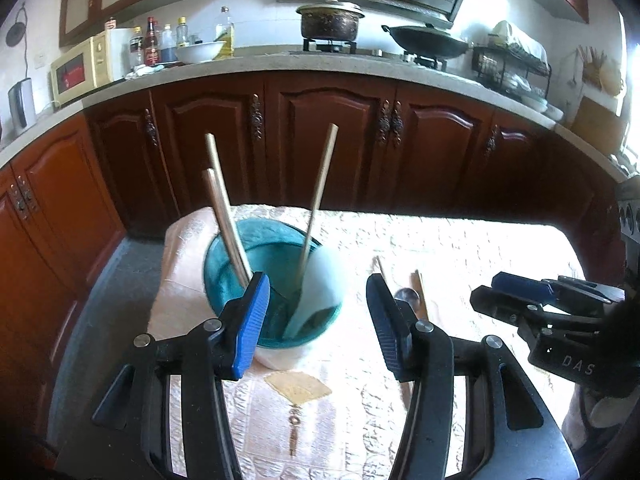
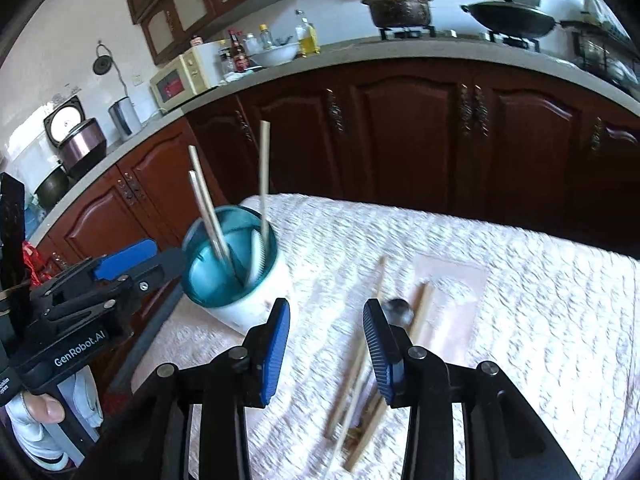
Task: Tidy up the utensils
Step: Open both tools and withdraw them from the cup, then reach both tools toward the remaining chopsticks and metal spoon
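A white cup with a teal rim [image 1: 276,288] [image 2: 236,276] stands on the cloth-covered table and holds three wooden chopsticks [image 1: 224,208] [image 2: 264,176]. My left gripper [image 1: 318,316] is open and empty, its jaws on either side of the cup's right part, close behind it. My right gripper [image 2: 326,340] is open and empty, just right of the cup, above loose chopsticks [image 2: 360,364] and a metal spoon [image 2: 398,312] lying on the cloth. The spoon [image 1: 408,296] and chopsticks [image 1: 422,292] also show between the grippers in the left wrist view. The right gripper [image 1: 516,296] appears there too.
The table has a pale quilted cloth [image 2: 520,300] with a tan patch [image 1: 298,386]. Its far edge faces dark wooden cabinets [image 1: 332,140]. The counter behind holds a microwave [image 1: 80,68], bottles, a bowl, a pot [image 1: 330,20] and a wok [image 1: 426,40].
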`<state>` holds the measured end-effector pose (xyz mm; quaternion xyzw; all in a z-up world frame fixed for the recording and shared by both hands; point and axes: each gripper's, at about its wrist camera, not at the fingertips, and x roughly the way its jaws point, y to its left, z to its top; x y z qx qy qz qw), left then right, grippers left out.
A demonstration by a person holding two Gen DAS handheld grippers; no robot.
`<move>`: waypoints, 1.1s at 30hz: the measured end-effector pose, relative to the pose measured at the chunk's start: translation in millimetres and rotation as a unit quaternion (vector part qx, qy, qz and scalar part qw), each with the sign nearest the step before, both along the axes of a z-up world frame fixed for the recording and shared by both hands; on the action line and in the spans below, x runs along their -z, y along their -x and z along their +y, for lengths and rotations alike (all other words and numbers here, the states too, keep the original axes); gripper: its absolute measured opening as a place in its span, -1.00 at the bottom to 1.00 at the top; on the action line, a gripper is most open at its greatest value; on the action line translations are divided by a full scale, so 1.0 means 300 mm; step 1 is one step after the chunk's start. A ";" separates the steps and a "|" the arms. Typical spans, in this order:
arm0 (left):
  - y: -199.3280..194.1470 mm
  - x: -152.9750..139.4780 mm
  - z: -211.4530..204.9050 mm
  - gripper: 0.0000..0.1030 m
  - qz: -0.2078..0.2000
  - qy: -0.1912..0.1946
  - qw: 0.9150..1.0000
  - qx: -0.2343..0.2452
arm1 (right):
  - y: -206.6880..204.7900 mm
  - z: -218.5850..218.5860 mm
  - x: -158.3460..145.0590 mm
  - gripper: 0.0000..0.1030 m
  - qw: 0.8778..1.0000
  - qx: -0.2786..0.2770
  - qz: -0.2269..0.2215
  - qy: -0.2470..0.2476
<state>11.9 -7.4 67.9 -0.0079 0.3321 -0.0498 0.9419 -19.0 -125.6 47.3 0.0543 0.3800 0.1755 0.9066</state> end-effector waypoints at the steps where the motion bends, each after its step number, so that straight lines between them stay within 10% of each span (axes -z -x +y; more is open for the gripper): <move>1: 0.001 0.006 -0.008 -0.03 0.001 -0.001 1.000 0.002 | 0.004 -0.015 0.010 -0.29 1.000 0.004 0.004 0.000; 21: 0.001 0.154 -0.021 -0.03 0.071 0.024 0.997 0.021 | -0.163 -0.046 0.449 -0.17 0.986 0.045 0.156 0.036; 33: -0.111 0.374 -0.205 -0.04 0.153 0.054 0.981 0.109 | -0.047 -0.415 0.453 -0.21 0.973 0.160 0.164 0.002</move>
